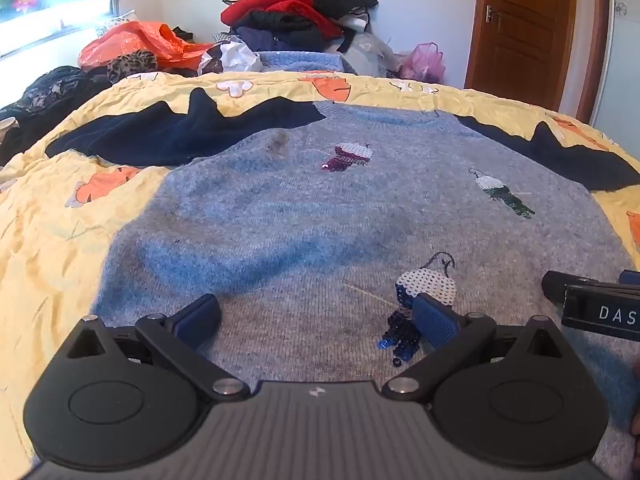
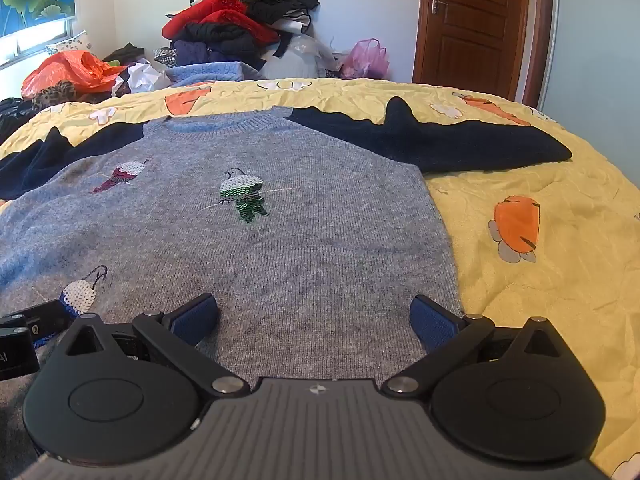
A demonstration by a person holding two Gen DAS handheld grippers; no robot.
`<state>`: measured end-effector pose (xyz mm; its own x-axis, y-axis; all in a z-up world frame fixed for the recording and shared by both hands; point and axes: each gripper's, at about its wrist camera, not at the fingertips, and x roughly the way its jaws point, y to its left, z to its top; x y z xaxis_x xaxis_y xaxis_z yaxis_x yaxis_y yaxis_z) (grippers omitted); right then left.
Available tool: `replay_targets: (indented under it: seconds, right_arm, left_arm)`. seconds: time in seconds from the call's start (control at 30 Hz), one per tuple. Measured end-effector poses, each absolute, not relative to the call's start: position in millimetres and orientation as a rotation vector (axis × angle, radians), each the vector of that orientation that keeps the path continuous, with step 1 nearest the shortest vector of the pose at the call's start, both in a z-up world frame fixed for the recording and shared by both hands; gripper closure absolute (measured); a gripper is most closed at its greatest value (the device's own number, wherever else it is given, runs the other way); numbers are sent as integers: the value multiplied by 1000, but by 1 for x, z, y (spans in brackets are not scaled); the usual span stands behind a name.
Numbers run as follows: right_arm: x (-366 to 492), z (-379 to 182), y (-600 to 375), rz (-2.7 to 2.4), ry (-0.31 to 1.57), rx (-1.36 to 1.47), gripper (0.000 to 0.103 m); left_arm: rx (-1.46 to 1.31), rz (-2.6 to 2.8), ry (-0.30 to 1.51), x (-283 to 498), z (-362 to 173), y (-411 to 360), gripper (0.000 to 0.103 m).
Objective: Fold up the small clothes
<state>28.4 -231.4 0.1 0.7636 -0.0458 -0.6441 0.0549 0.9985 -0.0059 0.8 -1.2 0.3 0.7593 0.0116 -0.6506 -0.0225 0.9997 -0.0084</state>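
Observation:
A small grey knit sweater (image 1: 304, 216) (image 2: 256, 248) with dark navy sleeves lies flat and face up on a yellow quilt (image 1: 48, 216) (image 2: 552, 280), neck away from me. Sequin bird patches dot its front. Both sleeves are spread out sideways: the left sleeve (image 1: 160, 132) and the right sleeve (image 2: 440, 140). My left gripper (image 1: 316, 320) hovers open over the lower hem area, nothing between its blue pads. My right gripper (image 2: 316, 320) hovers open over the sweater's lower right part, also holding nothing. Each gripper shows at the edge of the other's view.
A tall heap of red, black and dark clothes (image 1: 296, 12) (image 2: 240, 16) stands beyond the bed. An orange plastic bag (image 1: 136, 42) and dark garments (image 1: 52, 92) lie at the far left. A pink bag (image 2: 368, 58) and a wooden door (image 2: 476, 20) are at the back right.

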Motion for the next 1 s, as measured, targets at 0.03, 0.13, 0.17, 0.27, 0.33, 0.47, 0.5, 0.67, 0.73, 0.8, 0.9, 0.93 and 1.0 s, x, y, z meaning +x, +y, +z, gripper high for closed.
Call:
replay_targets:
  seconds: [0.03,0.13,0.17,0.27,0.33,0.47,0.5,0.67,0.73,0.8,0.9,0.93,1.0]
  right_arm:
    - [28,0,-231,-54,699,15,0]
    - [28,0,-231,-54,699,14,0]
    - [28,0,-231,-54,700,14,0]
    - [28,0,-231,-54,700,15,0]
    - [28,0,-231,-54,700,15,0]
    - [28,0,-231,-54,700,15,0]
    - [28,0,-231,-54,700,14,0]
    - [28,0,-232,-54,700,15,0]
    - [28,0,-232,-53,699,16,0]
    - [28,0,-232,-53,699,16,0]
    - [28,0,-232,-53,699,16,0]
    - [28,0,-232,-53,699,16,0]
    - [28,-1,-233,-53,699,17,0]
  left_arm:
    - [-16,20,712,1,1,-1,0]
    - [-12,25,727,3,2,-1,0]
    - [-14,27,733,5,2,-1,0]
    - [-20,8,716,0,2,1,0]
    - [-21,8,713,0,3,2,0]
    - [-18,6,711,1,4,4,0]
    - [-14,10,710,0,0,-1,0]
    - [-9,10,712,0,0,-2,0]
    - [-8,11,712,0,0,-2,0]
    - [-9,12,712,0,0,-2,0]
    - [-10,14,712,0,0,-2,0]
    - [-9,13,712,0,0,-3,0]
    - [-10,15,713,0,0,-3,0]
